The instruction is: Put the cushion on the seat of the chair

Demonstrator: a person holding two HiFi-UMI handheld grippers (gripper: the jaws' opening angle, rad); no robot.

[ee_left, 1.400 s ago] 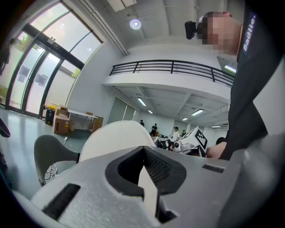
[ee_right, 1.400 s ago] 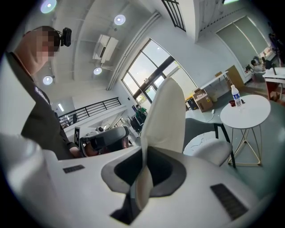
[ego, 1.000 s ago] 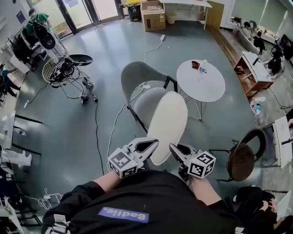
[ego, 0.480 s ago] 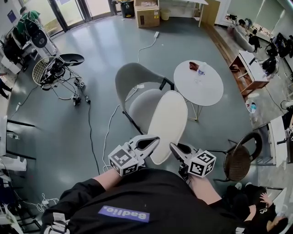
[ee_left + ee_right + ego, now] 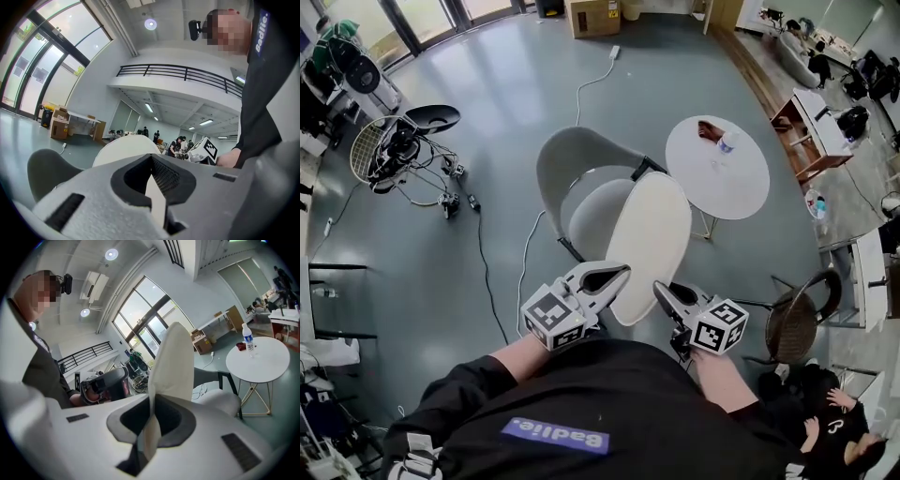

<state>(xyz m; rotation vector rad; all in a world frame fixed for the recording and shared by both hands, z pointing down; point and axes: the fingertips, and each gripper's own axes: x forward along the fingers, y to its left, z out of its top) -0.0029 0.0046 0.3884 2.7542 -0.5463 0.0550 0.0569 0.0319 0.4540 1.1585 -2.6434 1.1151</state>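
The cushion (image 5: 647, 248) is a cream oval pad held up on edge between both grippers. My left gripper (image 5: 602, 279) is shut on its near left rim and my right gripper (image 5: 667, 298) is shut on its near right rim. The grey shell chair (image 5: 577, 159) stands just beyond, and the cushion's far end hangs over its seat (image 5: 592, 214). In the left gripper view the cushion (image 5: 124, 147) is pinched between the jaws (image 5: 154, 190), with the chair back (image 5: 44, 168) at left. The right gripper view shows the cushion (image 5: 173, 359) clamped in the jaws (image 5: 150, 427), the seat (image 5: 220, 401) behind it.
A round white table (image 5: 741, 187) with a bottle (image 5: 727, 142) stands right of the chair. A dark woven chair (image 5: 792, 323) is at near right. Cables (image 5: 483, 253) trail over the floor at left, by a wire fan and stands (image 5: 389, 145). People sit at desks at far right.
Both grippers have carried the cushion forward toward the grey chair, which now sits closer and more under the cushion's far end. The grips are unchanged.
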